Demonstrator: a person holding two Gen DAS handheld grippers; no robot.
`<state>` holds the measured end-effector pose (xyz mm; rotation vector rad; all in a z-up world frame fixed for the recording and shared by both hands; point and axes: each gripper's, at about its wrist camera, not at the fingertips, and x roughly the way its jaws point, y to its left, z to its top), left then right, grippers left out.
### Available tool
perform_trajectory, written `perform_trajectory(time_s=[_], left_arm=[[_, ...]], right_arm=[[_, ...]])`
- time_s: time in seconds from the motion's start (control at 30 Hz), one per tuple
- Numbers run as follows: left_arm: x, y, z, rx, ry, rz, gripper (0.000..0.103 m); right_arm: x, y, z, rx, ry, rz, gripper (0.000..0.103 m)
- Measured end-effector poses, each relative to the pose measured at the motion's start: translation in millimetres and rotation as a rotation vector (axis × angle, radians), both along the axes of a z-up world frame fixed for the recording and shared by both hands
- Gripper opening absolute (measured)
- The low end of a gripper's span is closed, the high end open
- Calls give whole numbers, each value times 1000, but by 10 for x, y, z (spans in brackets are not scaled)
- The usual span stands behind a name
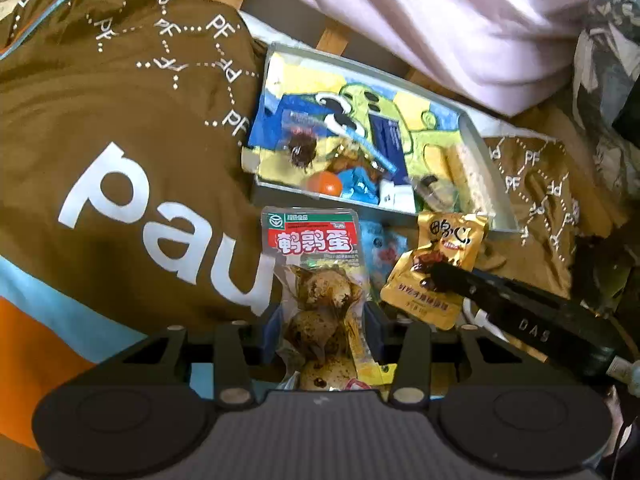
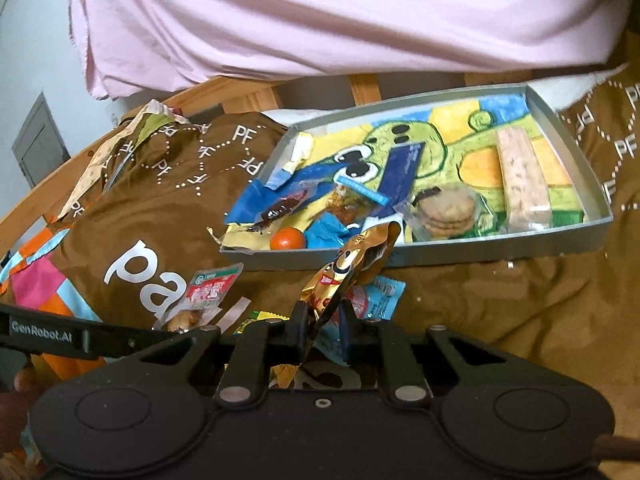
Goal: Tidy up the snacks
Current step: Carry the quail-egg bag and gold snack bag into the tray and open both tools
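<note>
Snacks: loose packets lie on the brown bedspread [image 1: 120, 168] at lower centre of both views, just before the tray [image 2: 400, 254].
Left gripper [image 1: 324, 320]: fingers clenched on the quail-egg packet [image 1: 316, 264], lower centre of the left view, probably to carry it to the tray.
Right gripper [image 2: 324, 328]: fingers pinched tight on the gold packet [image 2: 352, 264], held edge-up.
Tray: upper right, already holding biscuits [image 2: 444, 210] and an orange [image 2: 288, 239].

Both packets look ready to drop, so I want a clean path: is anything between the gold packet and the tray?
Nothing visible: the gold packet, held in the right gripper, hangs just short of the tray near wall, open air between.
</note>
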<state>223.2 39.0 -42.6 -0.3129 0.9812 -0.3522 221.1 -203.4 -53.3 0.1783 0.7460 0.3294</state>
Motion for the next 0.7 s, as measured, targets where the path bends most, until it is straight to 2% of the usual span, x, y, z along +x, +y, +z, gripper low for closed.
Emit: perform_trajectory(time_s=[0.3, 0.57, 0.7], left_arm=[[28, 11, 153, -56, -107, 38, 47], [265, -37, 293, -153, -178, 67, 47], [484, -102, 414, -133, -249, 91, 47]], right_arm=[[-60, 66, 125, -39, -99, 16, 16], [6, 70, 293, -41, -194, 6, 16], [119, 71, 395, -56, -253, 2, 16]])
